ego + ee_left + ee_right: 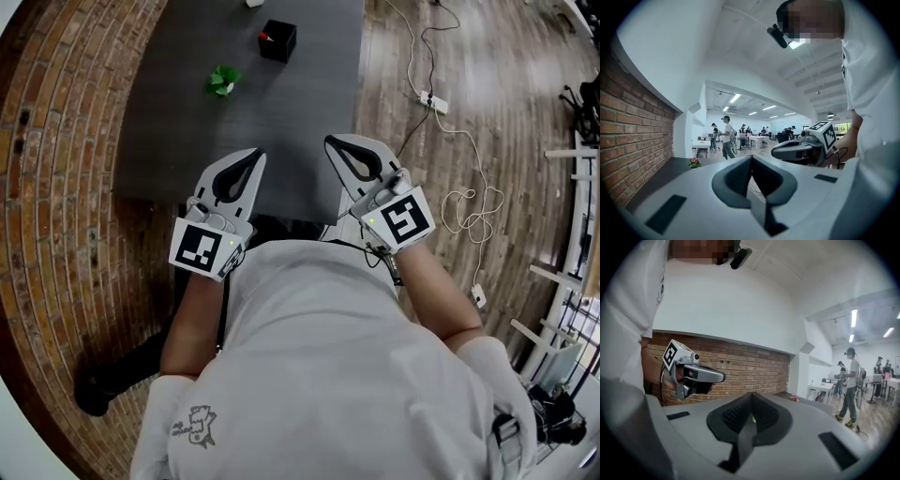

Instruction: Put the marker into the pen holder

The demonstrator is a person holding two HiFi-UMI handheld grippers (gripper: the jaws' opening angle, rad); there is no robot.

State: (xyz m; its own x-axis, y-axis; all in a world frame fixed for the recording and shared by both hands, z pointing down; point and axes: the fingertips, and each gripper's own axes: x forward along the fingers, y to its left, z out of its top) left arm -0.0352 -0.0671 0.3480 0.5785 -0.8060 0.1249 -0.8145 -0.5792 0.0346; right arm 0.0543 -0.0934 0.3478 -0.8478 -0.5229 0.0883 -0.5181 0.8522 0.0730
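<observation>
Pen holder [277,39] well apart from left claw [253,154] and right claw [332,142] | both clenched; empty

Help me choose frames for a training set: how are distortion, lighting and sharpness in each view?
Head view: sharp and evenly lit, though fisheye bows the brickwork and the table edges. Left gripper view: black vignetted corners, ceiling lights slightly blown out, the close jaws soft. Right gripper view: same vignette, brick wall curved, a ceiling strip light glaring.
</observation>
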